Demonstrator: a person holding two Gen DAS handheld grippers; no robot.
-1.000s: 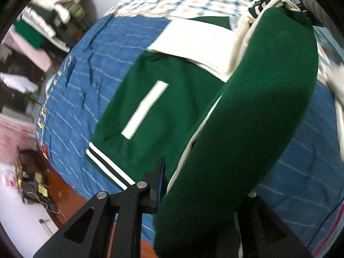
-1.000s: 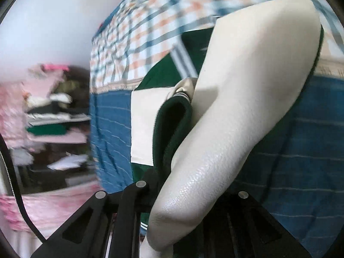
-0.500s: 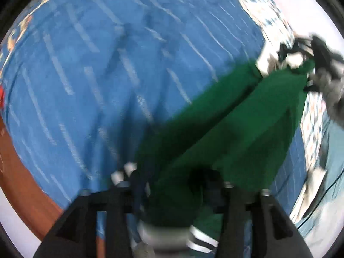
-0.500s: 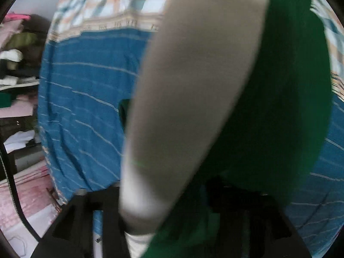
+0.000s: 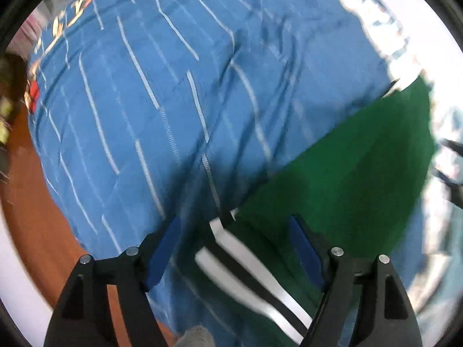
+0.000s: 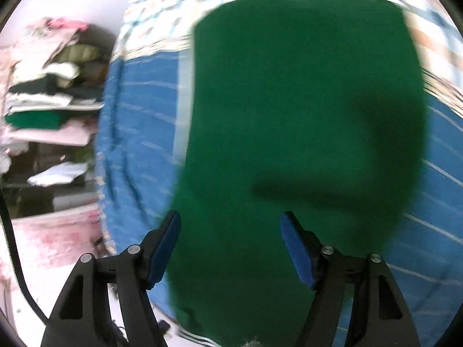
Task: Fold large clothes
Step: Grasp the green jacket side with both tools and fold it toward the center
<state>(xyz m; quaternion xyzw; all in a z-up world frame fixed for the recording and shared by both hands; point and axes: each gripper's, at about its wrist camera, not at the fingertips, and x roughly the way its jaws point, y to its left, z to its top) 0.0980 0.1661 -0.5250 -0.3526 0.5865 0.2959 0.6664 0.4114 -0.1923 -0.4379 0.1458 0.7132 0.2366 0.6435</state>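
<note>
A green jacket (image 6: 303, 133) lies folded flat on the blue striped bedspread (image 5: 150, 110). In the left wrist view its green panel (image 5: 347, 167) and its black-and-white striped hem (image 5: 249, 271) lie at the lower right. My left gripper (image 5: 234, 245) is open and empty, with its blue pads either side of the hem. My right gripper (image 6: 230, 243) is open and empty, above the near part of the green cloth. Both views are motion-blurred.
A plaid sheet (image 6: 162, 26) covers the far end of the bed. Shelves with stacked folded clothes (image 6: 49, 98) stand at the left in the right wrist view. The brown floor (image 5: 34, 225) shows past the bed's edge in the left wrist view.
Both grippers were shut on the lifted jacket. They have let it go and opened. The jacket now lies flat on the bed with its green side up.
</note>
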